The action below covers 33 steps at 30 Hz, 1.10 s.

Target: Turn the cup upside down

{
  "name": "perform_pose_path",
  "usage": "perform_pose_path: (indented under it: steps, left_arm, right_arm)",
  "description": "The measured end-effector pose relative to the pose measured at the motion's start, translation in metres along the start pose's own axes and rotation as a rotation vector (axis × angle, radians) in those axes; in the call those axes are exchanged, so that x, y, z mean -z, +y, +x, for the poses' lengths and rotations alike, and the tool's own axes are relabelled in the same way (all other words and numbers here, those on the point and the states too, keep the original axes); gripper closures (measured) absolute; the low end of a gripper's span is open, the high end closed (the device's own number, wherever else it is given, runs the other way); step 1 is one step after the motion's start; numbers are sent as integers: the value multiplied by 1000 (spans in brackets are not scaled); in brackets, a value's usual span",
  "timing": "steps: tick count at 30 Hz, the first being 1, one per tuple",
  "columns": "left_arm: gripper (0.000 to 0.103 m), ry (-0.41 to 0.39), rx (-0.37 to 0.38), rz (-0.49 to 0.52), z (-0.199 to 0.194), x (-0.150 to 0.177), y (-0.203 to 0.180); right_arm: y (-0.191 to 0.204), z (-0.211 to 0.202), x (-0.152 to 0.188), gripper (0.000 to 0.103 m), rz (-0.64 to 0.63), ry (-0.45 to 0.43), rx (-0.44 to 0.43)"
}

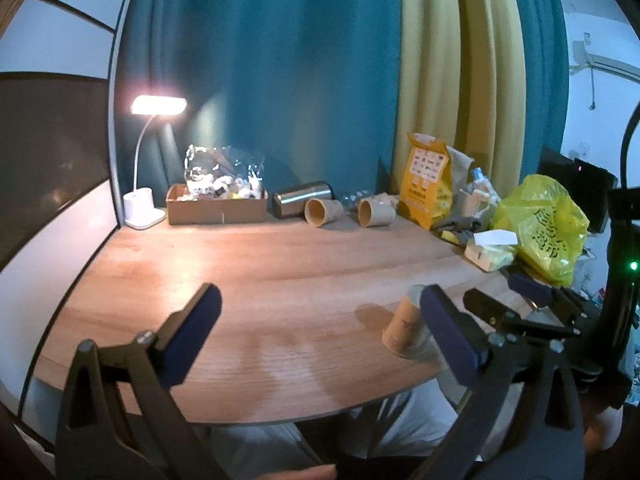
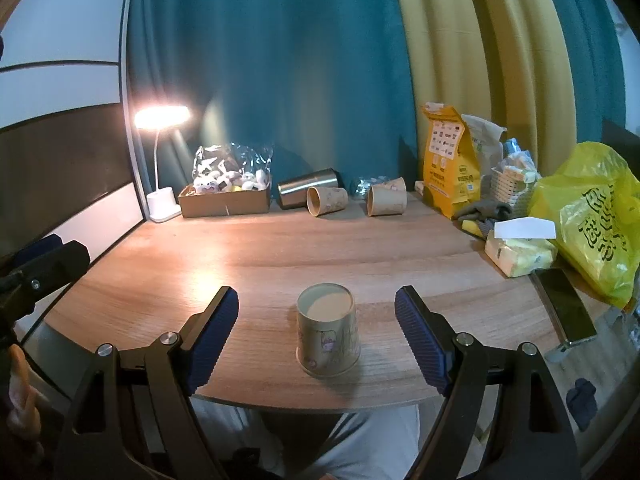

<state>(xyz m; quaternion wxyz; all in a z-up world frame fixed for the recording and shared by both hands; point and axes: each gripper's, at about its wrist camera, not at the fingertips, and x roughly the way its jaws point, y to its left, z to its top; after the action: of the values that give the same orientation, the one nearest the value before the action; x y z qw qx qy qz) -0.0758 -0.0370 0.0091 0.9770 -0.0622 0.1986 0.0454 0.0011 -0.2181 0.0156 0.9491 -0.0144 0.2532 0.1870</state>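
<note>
NEAR EDGE: paper cup stands alone on table, bare wood all round | CENTRE: open lane left to right | FAR EDGE: lamp, box, steel tumbler, two lying cups | RIGHT: yellow bag, tissue pack, possibly a phone.

1. The left gripper hangs over the table, jaws spread wide.
2. The cup stands upside down beside its right finger.
3. The right gripper is gaping beyond.
</note>
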Motion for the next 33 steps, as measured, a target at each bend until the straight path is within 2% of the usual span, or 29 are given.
perform_pose_path:
  steps: [9,33]
  left_arm:
    - [2,7,17,-1,-3,-2,2]
    - [2,22,6,-40,0,-1,10]
  right_arm:
    - [0,-4,1,20,4,-3,-5]
    - [1,-5,5,20,7,12,-9]
